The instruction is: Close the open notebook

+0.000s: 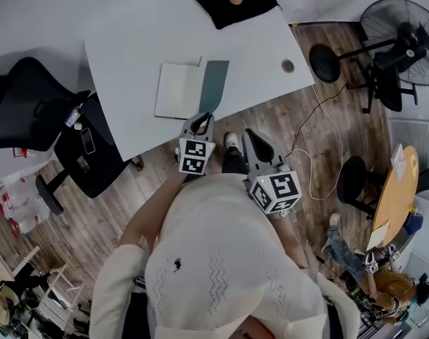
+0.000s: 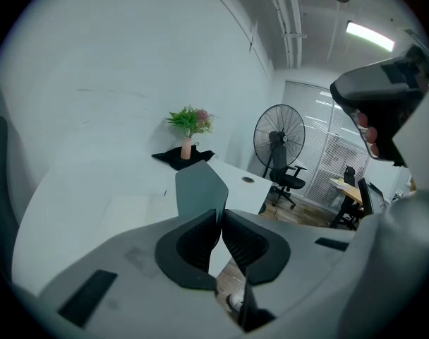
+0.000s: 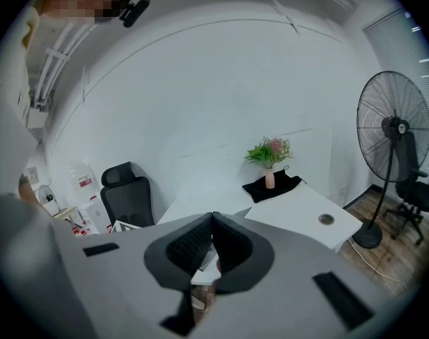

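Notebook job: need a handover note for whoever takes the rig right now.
Left gripper: fingers shut on the near edge of the grey cover, which looks tilted up off the table.
Right gripper: shut, empty, back from the table edge.
Notebook: open near the table's front edge, white page flat.
Done: cover gripped, partly raised.
Left: swing it over onto the page, release.

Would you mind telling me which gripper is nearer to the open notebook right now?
Left. The left gripper is at the notebook, at its near edge, shut on its teal cover; the right gripper is beyond the table edge, apart from it.
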